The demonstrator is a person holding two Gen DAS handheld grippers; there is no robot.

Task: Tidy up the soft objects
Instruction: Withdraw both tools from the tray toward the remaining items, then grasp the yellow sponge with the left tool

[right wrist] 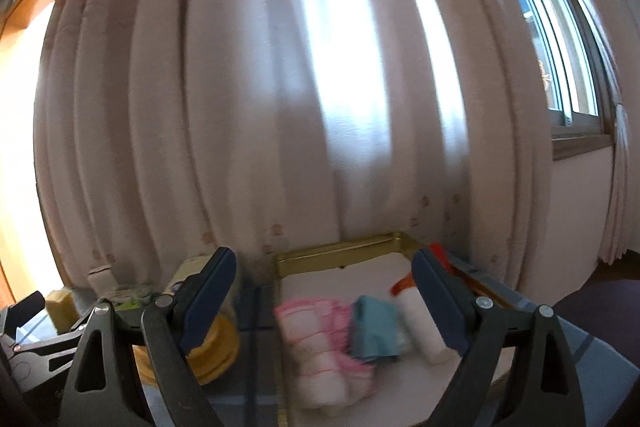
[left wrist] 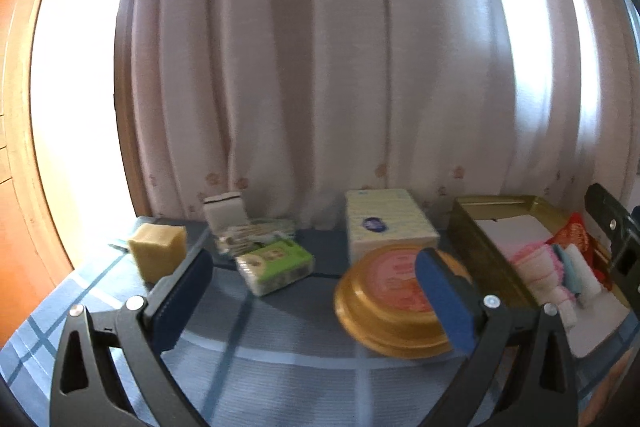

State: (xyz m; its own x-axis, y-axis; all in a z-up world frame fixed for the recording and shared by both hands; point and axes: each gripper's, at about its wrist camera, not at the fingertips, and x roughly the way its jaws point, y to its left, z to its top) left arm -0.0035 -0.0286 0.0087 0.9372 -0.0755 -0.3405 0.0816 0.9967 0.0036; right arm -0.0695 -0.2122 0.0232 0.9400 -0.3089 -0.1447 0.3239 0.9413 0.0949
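My left gripper is open and empty above the blue checked tablecloth. Ahead of it lie a yellow sponge, a green tissue pack, a white sponge and a large tissue pack. A gold tin box at the right holds a pink-and-white towel, a teal cloth and a white roll. My right gripper is open and empty over that box, above the pink towel, teal cloth and white roll.
A round gold tin lid lies between the left fingers and the box; it also shows in the right wrist view. A pale curtain hangs right behind the table. A red packet lies in the box. The other gripper shows at right.
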